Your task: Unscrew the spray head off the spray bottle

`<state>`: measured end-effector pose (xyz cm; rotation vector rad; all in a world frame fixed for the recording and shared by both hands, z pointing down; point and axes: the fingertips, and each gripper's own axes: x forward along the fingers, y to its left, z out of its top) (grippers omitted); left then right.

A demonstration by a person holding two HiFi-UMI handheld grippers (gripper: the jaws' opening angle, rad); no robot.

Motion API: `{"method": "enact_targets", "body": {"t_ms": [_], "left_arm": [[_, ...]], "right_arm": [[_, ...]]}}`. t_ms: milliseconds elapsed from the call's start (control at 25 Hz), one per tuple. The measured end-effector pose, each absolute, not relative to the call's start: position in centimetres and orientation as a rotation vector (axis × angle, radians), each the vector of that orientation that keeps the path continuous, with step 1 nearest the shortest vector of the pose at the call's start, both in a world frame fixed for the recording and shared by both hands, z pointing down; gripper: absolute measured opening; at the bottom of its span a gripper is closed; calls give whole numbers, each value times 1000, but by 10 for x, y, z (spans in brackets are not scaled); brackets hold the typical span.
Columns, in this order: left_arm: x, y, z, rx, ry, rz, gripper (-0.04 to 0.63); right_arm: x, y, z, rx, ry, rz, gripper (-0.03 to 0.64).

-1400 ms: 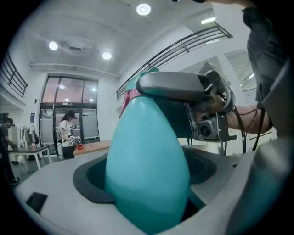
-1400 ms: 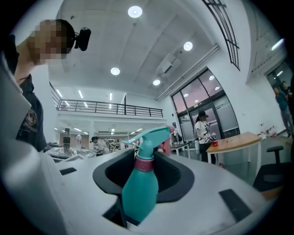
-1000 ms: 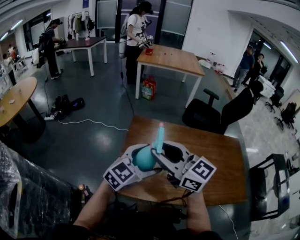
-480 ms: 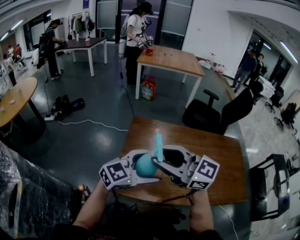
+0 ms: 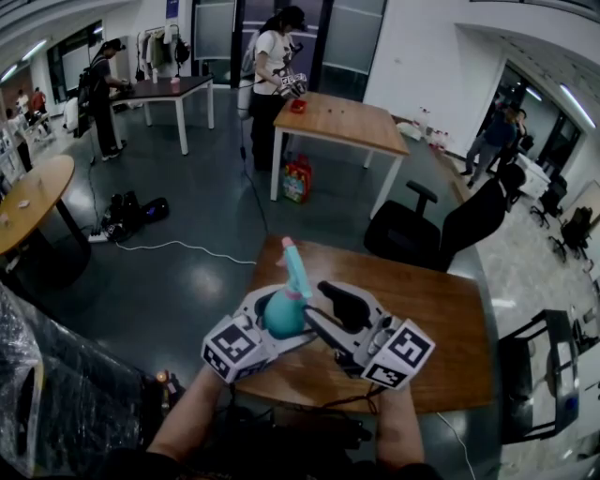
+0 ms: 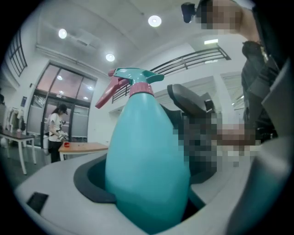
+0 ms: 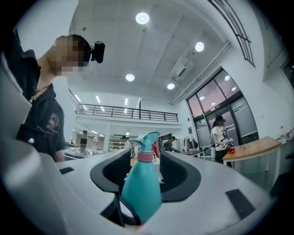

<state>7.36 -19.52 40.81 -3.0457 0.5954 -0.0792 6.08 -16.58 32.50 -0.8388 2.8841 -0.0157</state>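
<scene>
A dark, glossy floor spreads under the near wooden tabletop. A black office chair stands just beyond it, and a second wooden table farther back. A round table stands at the left, white walls and glass doors close the room, and round ceiling lights shine above a railed balcony.

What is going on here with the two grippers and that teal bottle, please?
A person holds a gripper in each hand above a wooden table. The left gripper is shut on the body of the teal spray bottle. The right gripper has just been opening; the bottle stands between its fingers with a gap on each side, so they are not pressing on it. The spray head is on the bottle, not yet unscrewed.
</scene>
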Motion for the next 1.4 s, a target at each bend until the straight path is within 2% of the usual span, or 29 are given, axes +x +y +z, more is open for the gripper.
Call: {"method": "enact_targets", "body": {"t_ms": [360, 560, 1400], "left_arm": [[74, -213, 427, -2924, 851, -233, 443], [76, -211, 432, -2895, 862, -279, 443], [88, -147, 419, -3072, 203, -227, 443]], "right_arm": [[56, -187, 335, -1076, 2801, -83, 190], [54, -189, 340, -1099, 2791, -96, 143], [55, -143, 329, -571, 2950, -45, 141]]}}
